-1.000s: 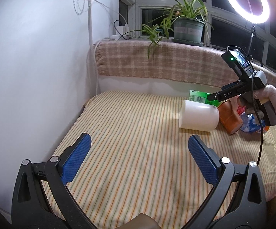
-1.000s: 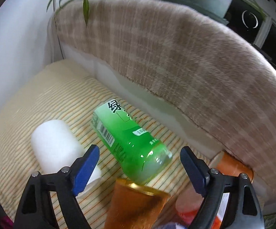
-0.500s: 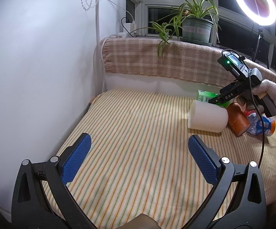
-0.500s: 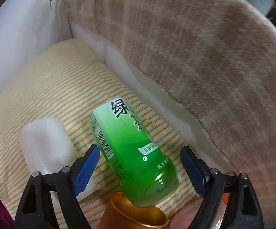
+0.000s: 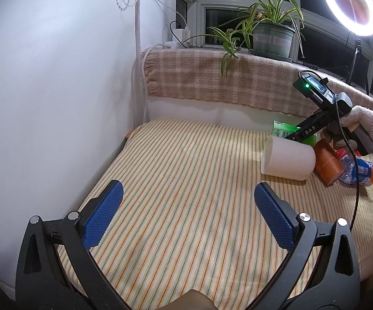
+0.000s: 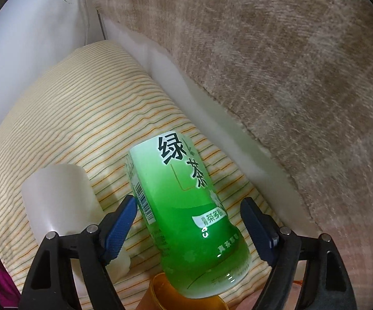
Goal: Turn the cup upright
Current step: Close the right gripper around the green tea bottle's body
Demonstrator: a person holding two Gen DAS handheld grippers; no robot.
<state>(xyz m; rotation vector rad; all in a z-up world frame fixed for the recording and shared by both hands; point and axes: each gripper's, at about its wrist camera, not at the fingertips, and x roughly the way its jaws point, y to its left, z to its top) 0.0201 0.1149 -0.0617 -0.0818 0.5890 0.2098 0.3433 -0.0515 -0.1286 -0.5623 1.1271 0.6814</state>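
A white cup [image 5: 288, 160] lies on its side on the striped cloth, mouth to the left; it also shows in the right wrist view [image 6: 60, 199]. An orange-brown cup [image 5: 327, 164] lies tilted just right of it, and its gold rim [image 6: 160, 292] shows at the bottom of the right wrist view. My right gripper [image 6: 189, 222] is open, its fingers either side of a green tea bottle [image 6: 184, 211] without touching it. My left gripper [image 5: 186, 206] is open and empty over the near cloth, well short of the cups.
A crushed blue and orange bottle [image 5: 359, 173] lies at the far right. A plaid blanket [image 5: 225, 82] covers the back ledge, with a potted plant [image 5: 271, 38] above. A white wall [image 5: 57, 90] bounds the left side. A ring light [image 5: 351, 5] stands behind.
My right gripper has moved forward and down, so the green bottle now lies between its fingers. My left gripper has drawn back and turned slightly left.
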